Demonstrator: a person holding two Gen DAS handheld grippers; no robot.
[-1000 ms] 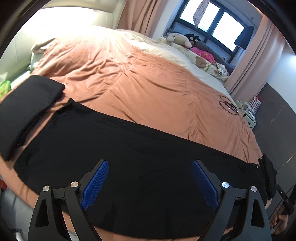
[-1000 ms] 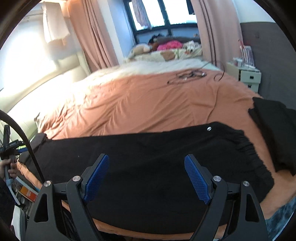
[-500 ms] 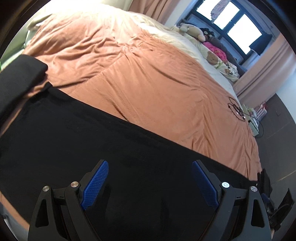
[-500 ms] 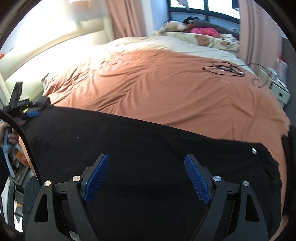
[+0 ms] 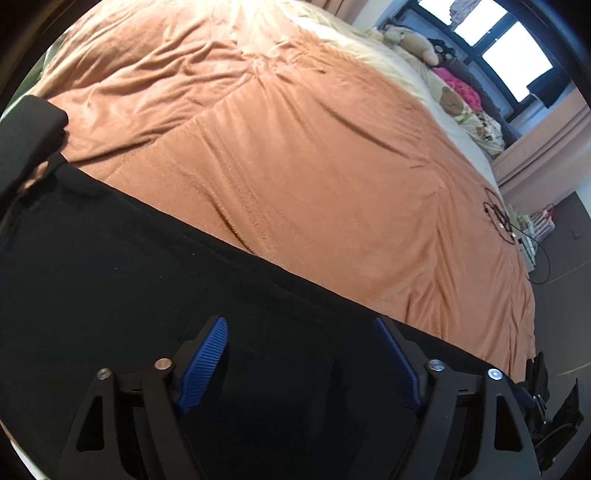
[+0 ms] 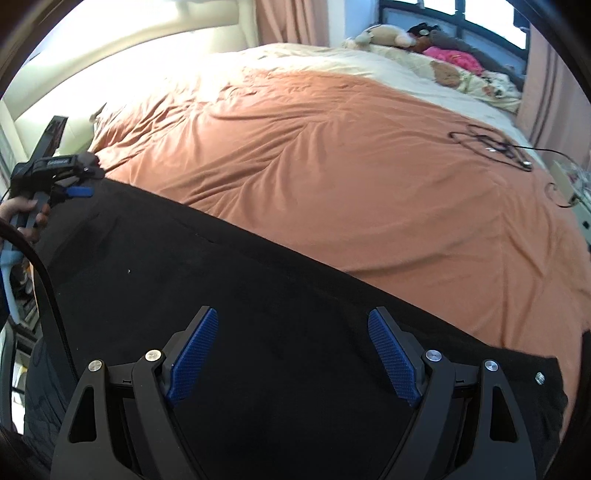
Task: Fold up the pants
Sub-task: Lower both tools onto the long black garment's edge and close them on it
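Black pants lie flat along the near edge of the bed, stretching left to right; they also fill the lower half of the right wrist view, with a metal waist button at the right end. My left gripper is open and empty, low over the cloth near the leg end. My right gripper is open and empty, low over the cloth near the waist end. The left gripper also shows in the right wrist view at the pants' far left end.
An orange blanket covers the bed. A folded black garment lies at the left edge. A black cable lies on the blanket at the right. Stuffed toys sit by the window. A small white bedside unit stands at the right.
Both grippers have dropped lower and closer to the black pants, which now fill more of each view. Both stay open.
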